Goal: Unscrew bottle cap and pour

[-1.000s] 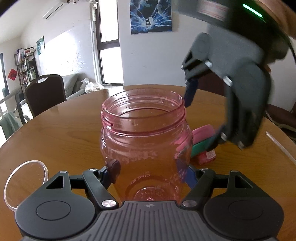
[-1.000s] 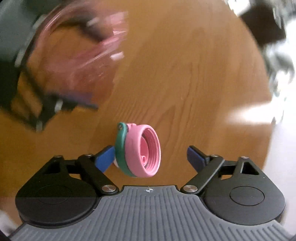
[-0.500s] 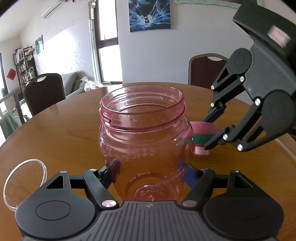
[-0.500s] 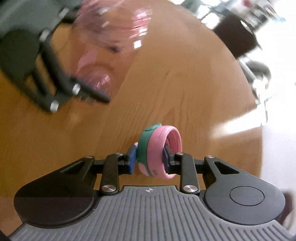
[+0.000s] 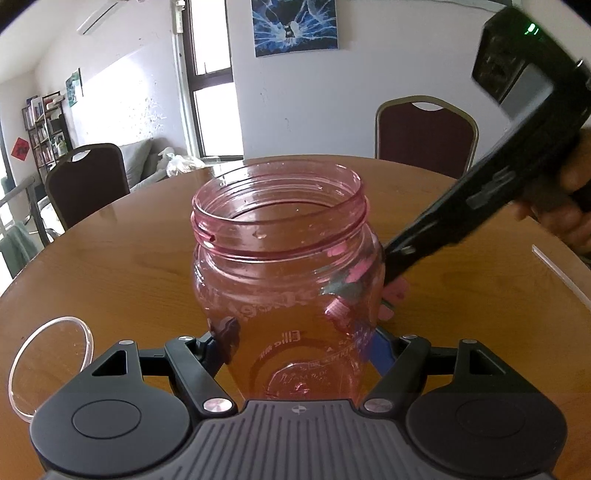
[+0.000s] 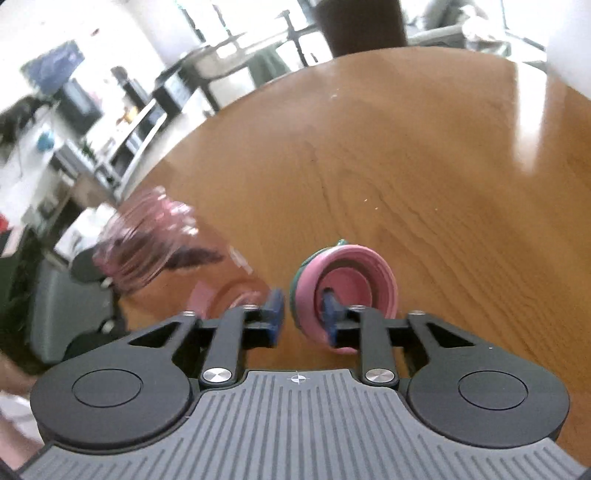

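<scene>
1. Now swinging low beside the bottle (image 5: 288, 266), the right claw (image 6: 303, 317) is pinching the pink cap (image 6: 347, 291).
2. Gripping the uncapped bottle upright on the bench (image 5: 122, 254), the left claw (image 5: 299, 343) is steadying it; pouring looks next.

Round wooden table (image 5: 129, 258), clear dish (image 5: 50, 363)

A clear pink bottle (image 5: 284, 258) sits on a warm brown wood-grain table (image 5: 110, 266). Its cap (image 6: 343, 291) is pink with a green band. Both black grippers carry blue finger pads (image 6: 275, 308). A blue-and-white poster (image 5: 295, 26) hangs behind.
</scene>
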### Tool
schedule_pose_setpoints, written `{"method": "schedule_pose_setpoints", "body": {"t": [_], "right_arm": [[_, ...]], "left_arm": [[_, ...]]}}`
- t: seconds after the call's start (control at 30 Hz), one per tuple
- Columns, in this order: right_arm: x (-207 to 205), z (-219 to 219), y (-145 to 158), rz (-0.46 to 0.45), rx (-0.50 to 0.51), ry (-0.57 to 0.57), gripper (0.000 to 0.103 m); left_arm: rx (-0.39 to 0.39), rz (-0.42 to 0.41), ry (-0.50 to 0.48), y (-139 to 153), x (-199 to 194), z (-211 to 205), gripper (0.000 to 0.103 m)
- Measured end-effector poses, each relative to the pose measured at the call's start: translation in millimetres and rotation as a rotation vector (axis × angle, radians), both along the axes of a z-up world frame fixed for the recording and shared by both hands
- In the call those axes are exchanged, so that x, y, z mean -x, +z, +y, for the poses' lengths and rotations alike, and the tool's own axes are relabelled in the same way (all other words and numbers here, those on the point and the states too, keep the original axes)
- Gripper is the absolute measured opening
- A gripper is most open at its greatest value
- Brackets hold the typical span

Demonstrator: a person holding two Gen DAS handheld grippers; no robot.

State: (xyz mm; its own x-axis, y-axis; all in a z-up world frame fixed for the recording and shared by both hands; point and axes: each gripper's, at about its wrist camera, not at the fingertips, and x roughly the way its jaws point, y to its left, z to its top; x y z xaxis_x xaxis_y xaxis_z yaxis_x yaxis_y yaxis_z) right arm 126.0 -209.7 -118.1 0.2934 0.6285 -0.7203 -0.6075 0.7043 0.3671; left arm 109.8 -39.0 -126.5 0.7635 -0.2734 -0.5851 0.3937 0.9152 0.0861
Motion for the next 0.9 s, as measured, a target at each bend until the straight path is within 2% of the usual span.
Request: {"method": "schedule_pose_setpoints", "body": {"t": [0.1,0.13,0.17,0.23,0.33,0.37,0.4,0.43,0.5,0.6,0.63,0.67,0.77,0.83,0.9], "right_arm": [[4.1,-3.9,38.6,-0.134,0.104,0.04,0.062],[-1.3,-2.9,47.9,-0.177,0.144,0.067,0.073],[-0.4,7.5,58.4,-0.234,0.218,0.16,0.087],[4.5,36.8,65.7,-0.369,0.434,0.39,0.094],[14.6,72.3,59.0,-0.547,0.697,0.707,0.094],[21.5,87.2,50.3,-0.581,0.823,0.89,0.094],[17.3,91.5,47.0,-0.583,0.849,0.935,0.092],[25.0,103.4,36.1,-0.59,0.939,1.092,0.089],[31.1,114.9,23.2,-0.587,1.011,1.206,0.086],[35.1,120.4,9.6,-0.564,1.055,1.261,0.085],[38.7,121.3,-0.4,-0.563,1.074,1.259,0.08],[39.9,121.2,-3.6,-0.565,1.08,1.256,0.075],[49.6,114.9,-19.3,-0.575,1.129,1.219,0.074],[57.4,108.8,-25.2,-0.617,1.147,1.218,0.071],[62.1,103.3,-23.2,-0.626,1.112,1.165,0.07]], "left_arm": [[-0.001,-0.003,0.0,-0.4,0.8,-0.4,0.074],[-0.001,-0.004,-0.001,-0.6,1.2,-0.4,0.074],[-0.001,-0.004,-0.001,-0.8,1.5,-0.4,0.074],[0.0,-0.003,0.0,-1.0,1.9,-0.6,0.074],[0.001,-0.003,-0.001,-1.1,2.8,-0.3,0.074],[0.002,-0.003,-0.001,-1.1,3.2,-0.1,0.074],[0.002,-0.005,-0.001,-1.3,3.8,-0.1,0.074],[0.002,-0.006,-0.002,-1.5,4.4,0.0,0.074],[0.004,-0.005,-0.001,-1.5,4.1,0.4,0.074],[0.008,-0.004,0.005,-1.4,2.9,1.1,0.074],[0.009,-0.004,0.006,-1.4,2.5,1.2,0.074],[0.01,-0.004,0.006,-1.5,2.1,1.2,0.074],[0.016,0.002,0.008,-2.4,0.0,2.5,0.074],[0.015,0.005,0.007,-3.0,-1.1,2.8,0.074],[0.015,0.008,0.007,-3.2,-1.9,3.2,0.073]]}}
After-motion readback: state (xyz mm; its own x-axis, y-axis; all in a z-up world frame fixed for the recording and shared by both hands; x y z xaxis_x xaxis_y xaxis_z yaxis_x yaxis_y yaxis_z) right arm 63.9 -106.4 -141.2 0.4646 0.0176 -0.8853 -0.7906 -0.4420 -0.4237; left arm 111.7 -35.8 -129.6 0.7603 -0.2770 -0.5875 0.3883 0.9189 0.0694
